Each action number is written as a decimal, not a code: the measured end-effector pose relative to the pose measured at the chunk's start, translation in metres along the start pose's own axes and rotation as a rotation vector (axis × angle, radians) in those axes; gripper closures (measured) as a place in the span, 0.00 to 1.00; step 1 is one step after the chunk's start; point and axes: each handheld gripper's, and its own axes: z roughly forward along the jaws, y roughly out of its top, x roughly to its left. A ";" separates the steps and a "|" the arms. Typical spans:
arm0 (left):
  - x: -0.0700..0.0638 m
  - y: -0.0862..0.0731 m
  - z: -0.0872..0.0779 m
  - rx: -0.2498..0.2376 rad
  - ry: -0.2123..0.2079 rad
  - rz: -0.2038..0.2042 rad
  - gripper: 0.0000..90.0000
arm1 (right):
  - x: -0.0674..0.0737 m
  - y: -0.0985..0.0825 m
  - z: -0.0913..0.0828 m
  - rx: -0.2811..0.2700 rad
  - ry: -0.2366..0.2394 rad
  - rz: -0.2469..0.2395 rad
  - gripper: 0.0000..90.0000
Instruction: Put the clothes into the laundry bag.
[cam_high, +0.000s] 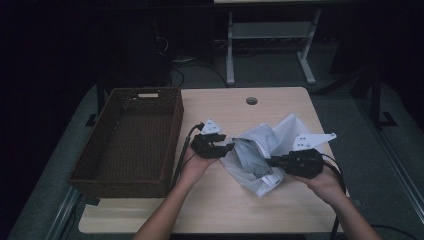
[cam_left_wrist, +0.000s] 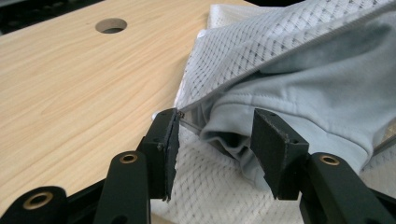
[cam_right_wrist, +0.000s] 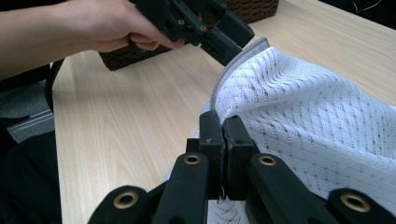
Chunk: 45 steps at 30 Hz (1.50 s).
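Low in the middle of the high view, two bare forearms come up from the bottom edge onto the pale wooden surface. Each hand holds a black gripper.

Right of the middle, the right gripper points to the left. Its jaws are clenched on the edge of a white mesh bag. The right gripper view shows this from close up: the two black jaws are pressed tight together at the bottom middle, with the white netting pinched between them. The netting spreads away to the right side of that frame.

Left of the middle in the high view, the left gripper points to the right, at the open mouth of the bag. Its jaws are released and stand apart. They grip nothing. In the left gripper view, the zip edge of the bag runs just by the tip of the left jaw. A soft grey cloth sits inside the bag and bulges out between the two jaws. Whether the pads touch the cloth I cannot tell.

The bag lies crumpled on the surface between the two grippers, a bit right of the middle. The grey cloth peeks out on its left side.

Farther left, a dark brown woven basket stands on the left part of the surface. Higher up in the frame, near the far edge, is a small round hole in the wood. Beyond that, the dark floor and the white legs of another table fill the top of the frame.
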 end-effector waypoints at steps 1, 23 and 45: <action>0.000 0.005 0.004 0.003 -0.009 0.013 0.57 | 0.000 0.000 0.000 -0.001 0.000 0.000 0.97; -0.013 0.029 0.006 -0.031 -0.105 0.110 1.00 | -0.001 0.000 -0.001 -0.002 -0.007 -0.003 0.97; -0.052 -0.029 -0.059 0.034 -0.181 0.042 0.87 | 0.008 0.007 0.016 0.020 0.019 -0.026 0.97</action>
